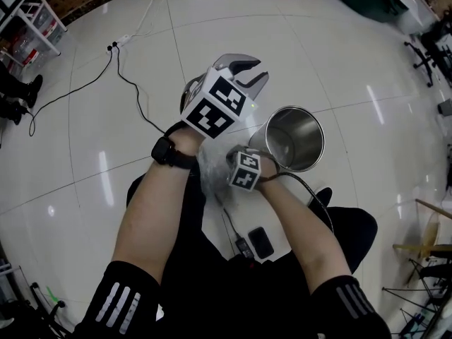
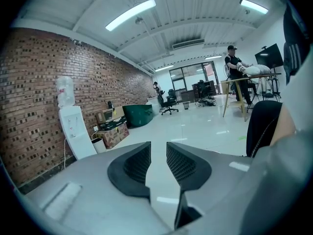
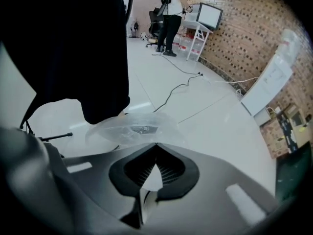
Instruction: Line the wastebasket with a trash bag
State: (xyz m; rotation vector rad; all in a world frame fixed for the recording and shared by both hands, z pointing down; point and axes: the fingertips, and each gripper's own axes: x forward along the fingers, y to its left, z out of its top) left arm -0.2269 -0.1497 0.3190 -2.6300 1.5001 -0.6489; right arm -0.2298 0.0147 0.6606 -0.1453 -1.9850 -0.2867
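Striped black sleeves (image 1: 123,299) and bare forearms (image 1: 152,217) fill the bottom of the head view, reaching forward over my dark lap.

Between my wrists sits the clear trash bag (image 1: 212,174), a crumpled wad of thin film. It is outside the wastebasket and just to its left. In the right gripper view the right gripper (image 3: 155,147) points steeply down. Its jaws are pressed together, with their tips pinching the near edge of the bag, and black cloth hangs just behind the film.

The wastebasket (image 1: 293,143) is a shiny steel cylinder on the white tiled floor (image 1: 339,55), just right of my right hand. Its open mouth faces the camera, and its inside shows only bare reflective metal.

The left gripper (image 1: 248,68) is raised above the bag and aimed away across the room. In the left gripper view its jaws stand a narrow gap apart, and only the far floor shows through the gap.

A black phone-like device (image 1: 260,242) lies on the floor between my legs. A thin black cable (image 1: 134,94) snakes across the tiles farther out.

Along the brick wall (image 2: 39,92) stand a white water dispenser (image 2: 76,131), stacked cardboard boxes (image 2: 112,126) and a large green tub (image 2: 138,115). I cannot see what the boxes or the tub contain. A person (image 2: 235,70) stands at a far table.
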